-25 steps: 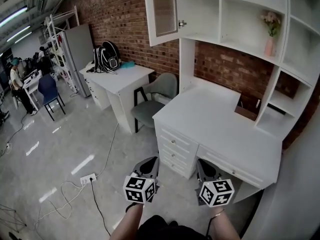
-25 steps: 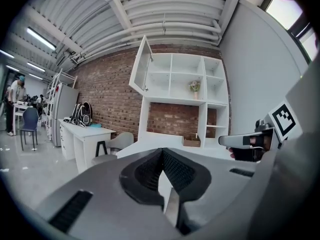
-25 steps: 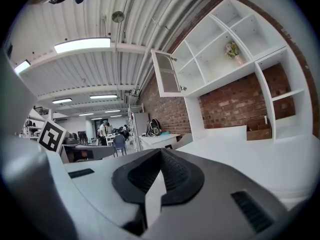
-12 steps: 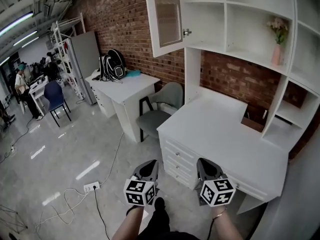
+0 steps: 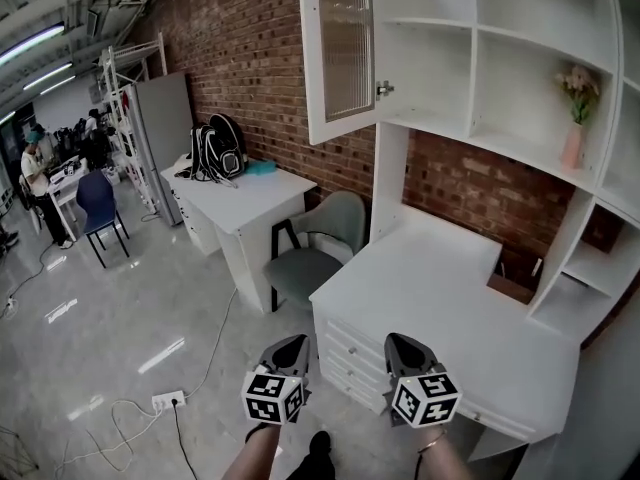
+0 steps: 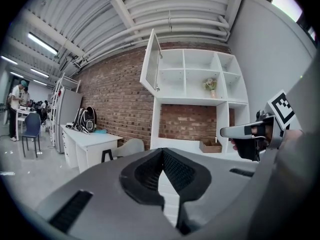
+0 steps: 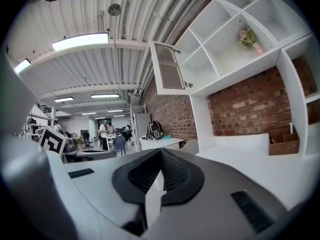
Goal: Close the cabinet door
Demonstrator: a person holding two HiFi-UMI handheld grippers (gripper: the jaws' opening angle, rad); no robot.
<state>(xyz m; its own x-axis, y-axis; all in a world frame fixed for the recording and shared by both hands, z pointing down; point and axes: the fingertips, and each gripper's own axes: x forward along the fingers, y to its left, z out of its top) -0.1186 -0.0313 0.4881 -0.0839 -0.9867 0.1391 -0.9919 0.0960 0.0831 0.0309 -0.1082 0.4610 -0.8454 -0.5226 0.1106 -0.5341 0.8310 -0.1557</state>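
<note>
The white cabinet door (image 5: pixel 340 53) with a ribbed glass panel stands swung open at the upper left of the white shelf unit (image 5: pixel 470 38), its small knob (image 5: pixel 383 89) at the door's right edge. The door also shows high up in the left gripper view (image 6: pixel 150 66) and in the right gripper view (image 7: pixel 167 68). My left gripper (image 5: pixel 288 351) and right gripper (image 5: pixel 405 348) are held side by side low in the head view, far below the door, in front of the desk. Both are shut and hold nothing. The left gripper (image 6: pixel 162 151) and right gripper (image 7: pixel 161 151) point roughly level.
A white desk (image 5: pixel 440 278) with drawers stands under the shelves, a grey chair (image 5: pixel 320 243) to its left. A second white desk (image 5: pixel 250 183) carries a backpack (image 5: pixel 215 133). A flower vase (image 5: pixel 575 118) sits on a shelf. Cables (image 5: pixel 130 418) lie on the floor. People stand far left.
Both grippers and the head view have moved forward toward the desk and shelf unit, which now look nearer. The door stays open and both grippers stay shut.
</note>
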